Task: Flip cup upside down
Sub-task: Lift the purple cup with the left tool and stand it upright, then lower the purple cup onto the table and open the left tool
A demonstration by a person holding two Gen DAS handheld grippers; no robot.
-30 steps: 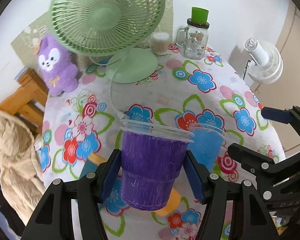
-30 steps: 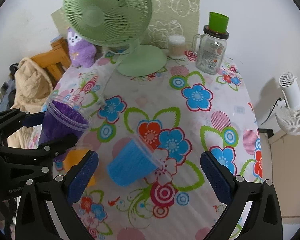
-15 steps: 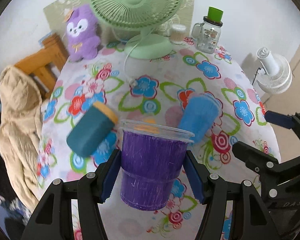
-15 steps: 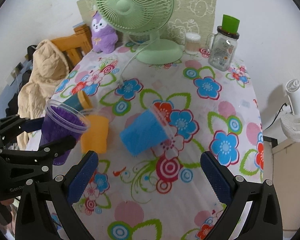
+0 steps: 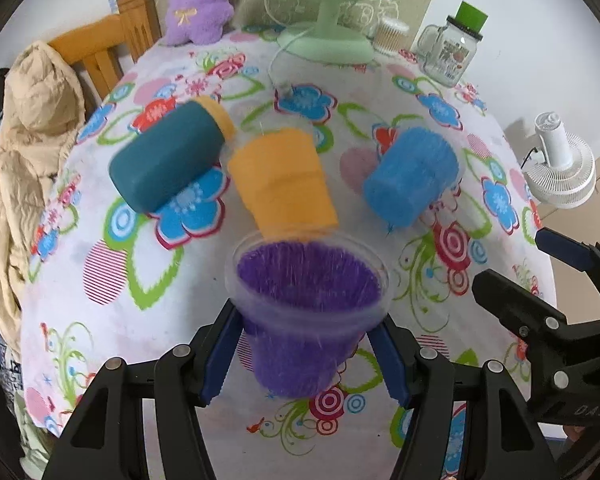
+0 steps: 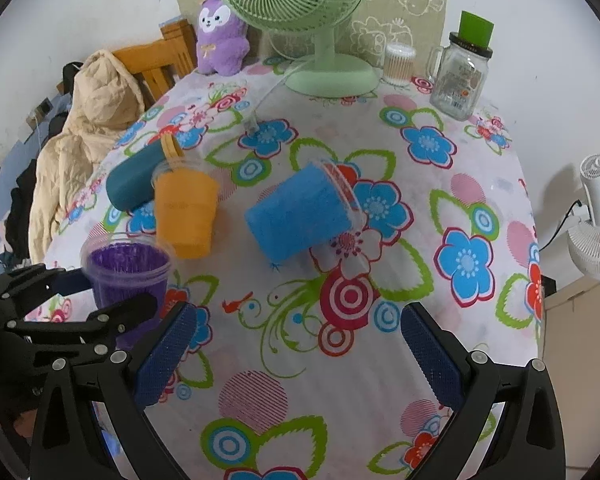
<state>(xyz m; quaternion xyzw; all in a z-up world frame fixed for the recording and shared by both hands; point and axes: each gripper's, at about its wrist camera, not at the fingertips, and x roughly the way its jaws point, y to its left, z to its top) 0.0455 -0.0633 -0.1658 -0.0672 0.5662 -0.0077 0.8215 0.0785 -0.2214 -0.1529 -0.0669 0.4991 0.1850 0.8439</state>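
Observation:
My left gripper point(image 5: 306, 356) is shut on a clear cup with purple lining point(image 5: 306, 316), held mouth-up above the near edge of the flowered table; it also shows in the right wrist view point(image 6: 126, 270). An orange cup point(image 5: 286, 184) lies on its side just beyond it, also in the right wrist view point(image 6: 186, 214). A blue cup point(image 6: 302, 216) lies on its side mid-table, also in the left wrist view point(image 5: 412, 182). A teal cup point(image 5: 166, 162) lies on its side at the left. My right gripper point(image 6: 296, 356) is open and empty above the table's near part.
A green desk fan point(image 6: 324, 68), its cord, a glass jar with a green lid point(image 6: 462, 76), a small cotton-swab tub point(image 6: 398, 64) and a purple plush point(image 6: 220, 40) stand at the back. A chair with a beige coat point(image 6: 88, 120) is at the left; a white fan point(image 6: 598, 220) stands off the right.
My left gripper has drawn back and tilted down with the purple cup, so I now see into its mouth. The right gripper has also pulled back; more of the table shows.

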